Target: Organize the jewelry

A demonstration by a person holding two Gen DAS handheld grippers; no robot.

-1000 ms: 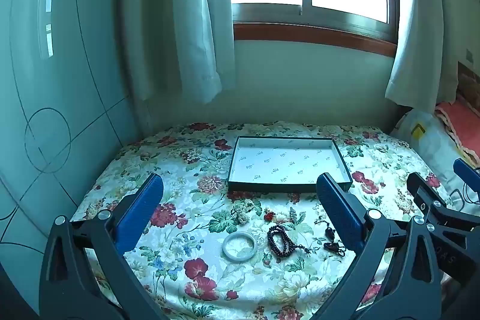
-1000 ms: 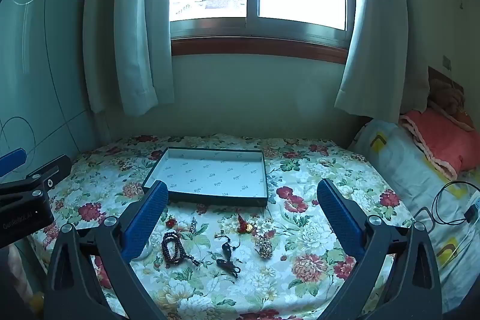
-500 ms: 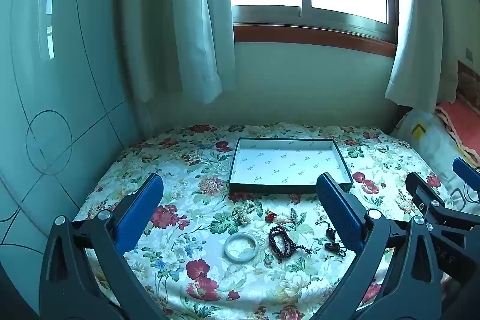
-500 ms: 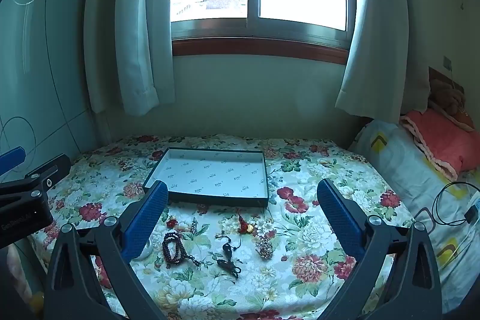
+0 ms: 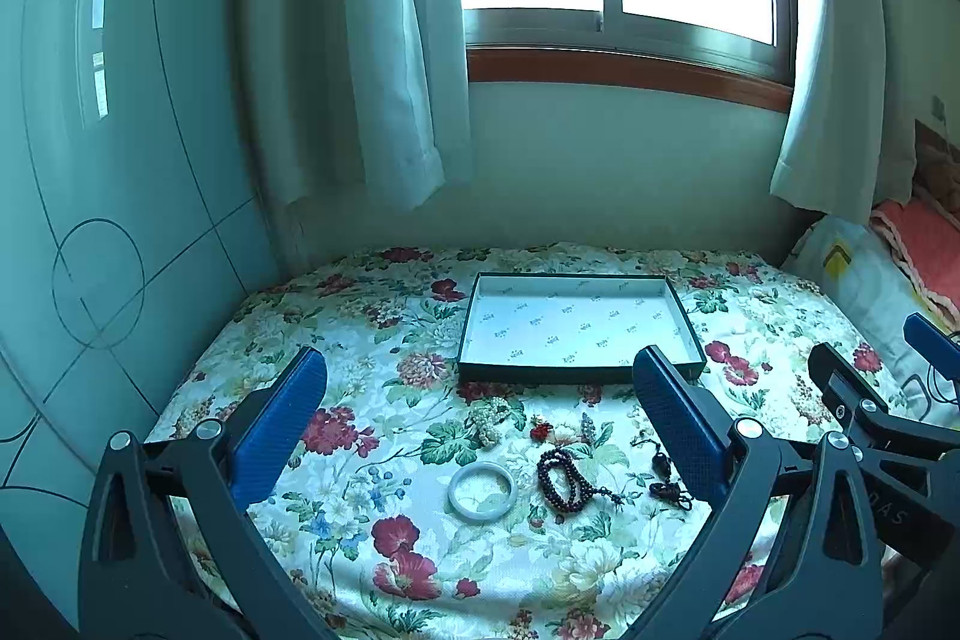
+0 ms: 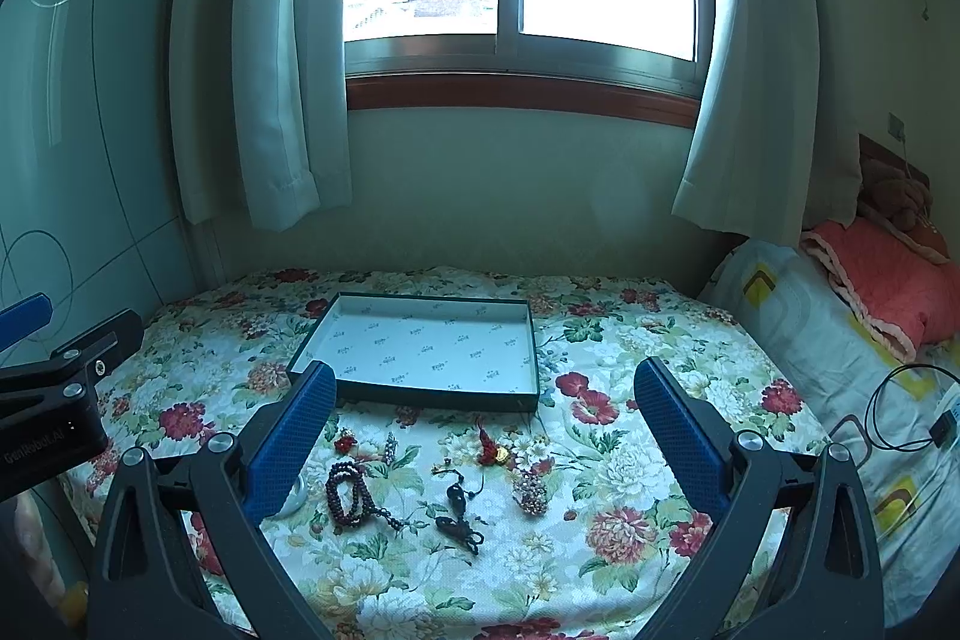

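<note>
Bed [image 5: 336,340] with floral sheet carries everything. Left to right along its near edge: left gripper [image 5: 480,394], fingers spread wide, empty, hovering above the sheet. Under it a pale bangle [image 5: 482,491] lies flat, a whitish bead cluster [image 5: 491,418] just behind it. Next, small red charm [image 5: 540,429], then dark bead bracelet [image 5: 564,481] coiled with a tail trailing right. Black cord pendant [image 6: 459,511] next, a red-gold charm [image 6: 493,451] behind it, a sparkly cluster [image 6: 529,491] furthest right. Right gripper [image 6: 483,400], fingers also wide, nothing held, hovering over the pendant area. Open tray [image 5: 690,334], dark rim, white liner, sits mid-bed behind all the jewelry, nothing inside.

Step in hand, by my read: first pick, nothing sorted yet. Bangle looks the natural left-hand target. To do it well: come down tilted, one finger inside the ring and one outside, pinch the rim; a flat squeeze across it would likely slip or grab sheet. Soft bedding gives, so press lightly. For the bead bracelet, pinch the bunched coil, not the tail, or it will dangle and snag its neighbours. Lift clear of the tray rim before lowering in.
</note>
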